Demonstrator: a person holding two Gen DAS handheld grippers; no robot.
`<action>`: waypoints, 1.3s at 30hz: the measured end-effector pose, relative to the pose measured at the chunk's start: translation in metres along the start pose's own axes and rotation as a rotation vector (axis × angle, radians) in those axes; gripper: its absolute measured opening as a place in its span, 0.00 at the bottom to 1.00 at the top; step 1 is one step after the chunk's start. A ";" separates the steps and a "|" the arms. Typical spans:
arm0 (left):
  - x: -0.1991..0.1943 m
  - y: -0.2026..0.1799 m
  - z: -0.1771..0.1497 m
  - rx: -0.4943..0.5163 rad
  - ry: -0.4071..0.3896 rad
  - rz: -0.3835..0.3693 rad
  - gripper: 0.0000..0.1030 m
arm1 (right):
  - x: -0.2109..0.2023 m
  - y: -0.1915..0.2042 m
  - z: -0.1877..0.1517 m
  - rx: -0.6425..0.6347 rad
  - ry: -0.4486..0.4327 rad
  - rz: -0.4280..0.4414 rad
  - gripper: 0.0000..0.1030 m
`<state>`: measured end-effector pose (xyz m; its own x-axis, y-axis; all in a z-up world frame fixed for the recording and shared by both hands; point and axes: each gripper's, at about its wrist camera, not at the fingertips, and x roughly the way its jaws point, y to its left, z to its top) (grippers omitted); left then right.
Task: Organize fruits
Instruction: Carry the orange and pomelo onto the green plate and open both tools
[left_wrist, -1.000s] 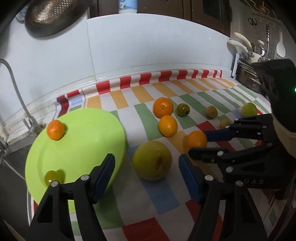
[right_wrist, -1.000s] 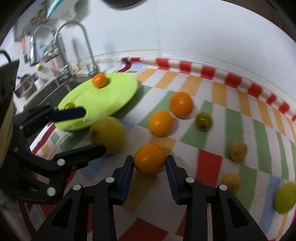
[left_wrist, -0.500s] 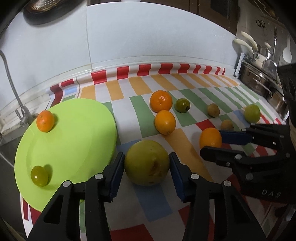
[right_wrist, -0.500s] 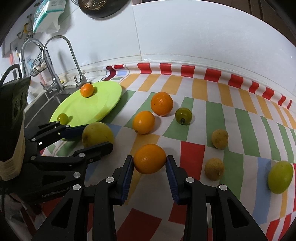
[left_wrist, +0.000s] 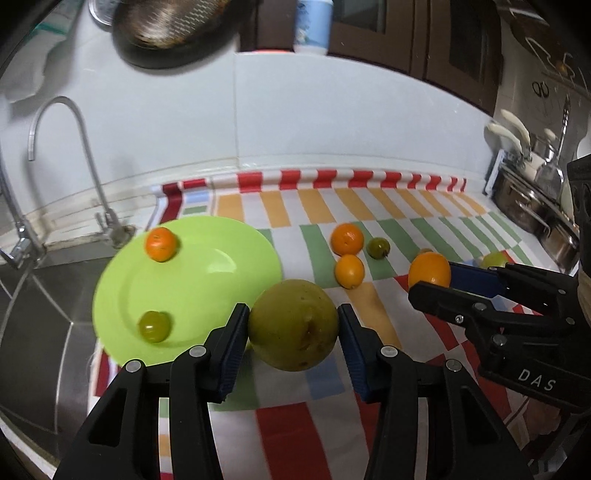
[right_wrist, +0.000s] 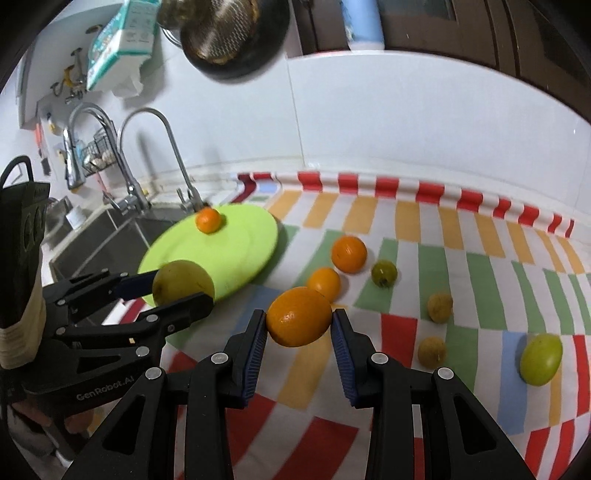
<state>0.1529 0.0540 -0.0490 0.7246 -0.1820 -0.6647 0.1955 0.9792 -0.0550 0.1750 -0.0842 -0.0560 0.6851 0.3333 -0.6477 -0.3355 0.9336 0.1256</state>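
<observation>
My left gripper (left_wrist: 292, 334) is shut on a large yellow-green fruit (left_wrist: 293, 324) and holds it above the cloth beside the green plate (left_wrist: 207, 280); it also shows in the right wrist view (right_wrist: 183, 282). My right gripper (right_wrist: 298, 325) is shut on an orange (right_wrist: 299, 316), lifted off the cloth; the orange also shows in the left wrist view (left_wrist: 429, 269). The plate (right_wrist: 236, 254) carries a small orange (left_wrist: 160, 243) and a small green fruit (left_wrist: 153, 326).
On the chequered cloth (right_wrist: 461, 266) lie two oranges (right_wrist: 348, 254) (right_wrist: 324, 283), a dark green fruit (right_wrist: 384, 273), two small brown fruits (right_wrist: 440, 307) (right_wrist: 431, 351) and a green fruit (right_wrist: 541, 358). A sink with taps (right_wrist: 162, 155) lies left. Pots (left_wrist: 524, 199) stand at the right.
My left gripper closed on the large yellow-green fruit and lifted it. My right gripper lifted the orange. Both wrist views rose and tilted up.
</observation>
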 end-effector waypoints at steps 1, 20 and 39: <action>-0.005 0.003 0.001 -0.004 -0.009 0.000 0.46 | -0.003 0.003 0.001 -0.002 -0.008 0.003 0.36; -0.025 0.085 0.016 -0.006 -0.087 0.080 0.46 | 0.024 0.078 0.045 -0.054 -0.112 0.046 0.36; 0.056 0.148 0.025 -0.054 0.006 0.100 0.46 | 0.130 0.101 0.073 -0.119 0.004 0.056 0.36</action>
<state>0.2385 0.1866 -0.0758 0.7345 -0.0828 -0.6735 0.0862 0.9959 -0.0284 0.2770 0.0626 -0.0729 0.6609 0.3839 -0.6448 -0.4476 0.8913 0.0719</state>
